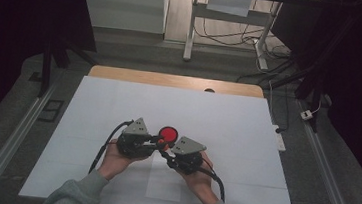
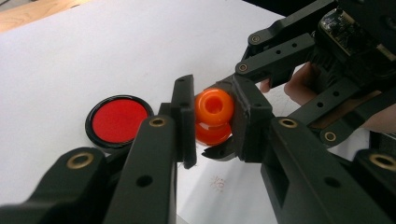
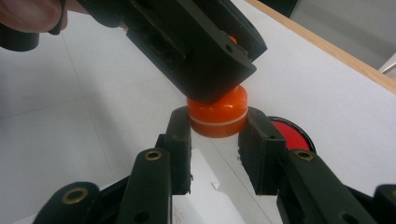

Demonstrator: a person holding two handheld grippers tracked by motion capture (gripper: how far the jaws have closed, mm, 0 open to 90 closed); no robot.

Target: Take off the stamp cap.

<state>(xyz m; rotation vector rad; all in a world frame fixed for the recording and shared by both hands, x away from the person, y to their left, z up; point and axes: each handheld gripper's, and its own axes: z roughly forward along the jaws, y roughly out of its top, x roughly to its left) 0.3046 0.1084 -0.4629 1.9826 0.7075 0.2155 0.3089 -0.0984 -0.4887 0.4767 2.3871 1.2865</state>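
Both my grippers are clamped on one orange piece (image 2: 213, 116) made of two stacked parts. The left gripper (image 2: 212, 122) pinches it between its pads, hole end facing its camera. The right gripper (image 3: 218, 122) grips the lower half from the opposite side, with the left's jaw lying over the top half. Just beyond the jaws a red disc (image 2: 119, 120) in a black rim lies flat on the white sheet (image 1: 118, 106). I judge I'm at the pull-apart or twist step; next calls for firm grips and counter-turning hands.
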